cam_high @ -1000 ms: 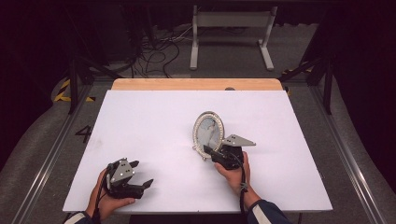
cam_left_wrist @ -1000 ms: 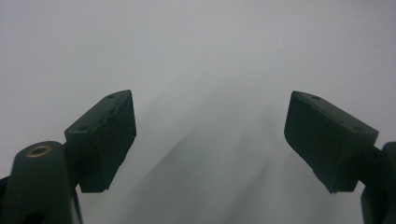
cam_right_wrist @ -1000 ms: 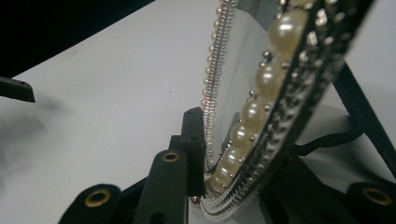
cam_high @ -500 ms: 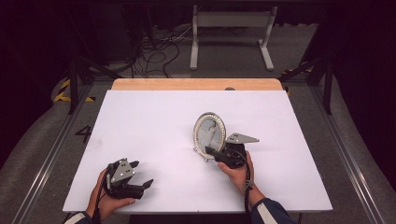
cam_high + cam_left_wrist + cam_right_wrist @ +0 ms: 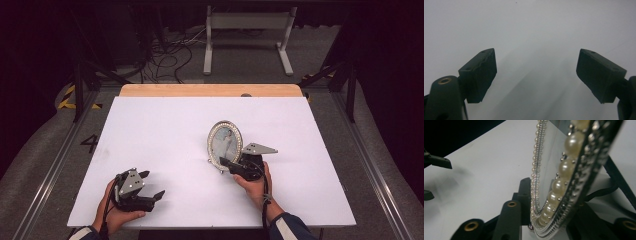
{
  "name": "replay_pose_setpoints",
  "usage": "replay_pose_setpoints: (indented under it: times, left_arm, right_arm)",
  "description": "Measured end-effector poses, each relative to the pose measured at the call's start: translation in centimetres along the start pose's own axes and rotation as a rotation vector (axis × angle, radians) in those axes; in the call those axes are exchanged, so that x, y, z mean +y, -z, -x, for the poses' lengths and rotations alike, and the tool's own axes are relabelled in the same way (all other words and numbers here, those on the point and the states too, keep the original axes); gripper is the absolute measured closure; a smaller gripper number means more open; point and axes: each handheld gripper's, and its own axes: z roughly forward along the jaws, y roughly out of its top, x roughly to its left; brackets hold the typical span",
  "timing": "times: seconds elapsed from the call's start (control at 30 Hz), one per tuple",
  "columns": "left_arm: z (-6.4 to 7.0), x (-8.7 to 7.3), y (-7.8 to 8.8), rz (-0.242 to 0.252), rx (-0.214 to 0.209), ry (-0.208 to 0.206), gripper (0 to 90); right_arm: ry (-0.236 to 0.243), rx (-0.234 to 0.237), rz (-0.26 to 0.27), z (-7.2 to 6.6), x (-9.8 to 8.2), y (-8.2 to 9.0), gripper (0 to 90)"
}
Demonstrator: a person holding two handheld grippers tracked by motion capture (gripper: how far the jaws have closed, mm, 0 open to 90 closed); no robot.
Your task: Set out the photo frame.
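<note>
An oval photo frame (image 5: 225, 142) with a pearl and silver rim stands upright on the white table (image 5: 165, 135), right of centre. My right gripper (image 5: 227, 164) is shut on its lower edge. In the right gripper view the beaded rim (image 5: 559, 182) sits between the two black jaws of the right gripper (image 5: 549, 215). Those jaws have just been opening a touch, with the frame still between them. My left gripper (image 5: 152, 184) rests near the front left of the table, open with nothing between its jaws. The left gripper (image 5: 536, 72) looks at bare white table.
A wooden strip (image 5: 210, 90) runs along the table's far edge. Beyond it on the dark floor are a metal stand (image 5: 247, 30) and loose cables (image 5: 170, 50). The left gripper's jaw tips (image 5: 436, 161) show at the left edge of the right gripper view.
The photo frame has tipped a little more upright in the right gripper. The left gripper has not moved.
</note>
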Motion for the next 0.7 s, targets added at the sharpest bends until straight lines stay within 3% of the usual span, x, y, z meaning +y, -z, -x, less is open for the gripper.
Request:
replay_pose_setpoints:
  times: [0.33,0.7]
  left_arm:
    - [0.2,0.1,-0.2,-0.012,-0.011,-0.002,17.8]
    - [-0.4,1.3,-0.9,0.015,-0.024,-0.011,17.3]
  right_arm:
    - [-0.030,0.050,-0.009,0.6,0.1,0.0,81.0]
    - [-0.015,0.107,-0.059,0.9,0.2,0.7,81.3]
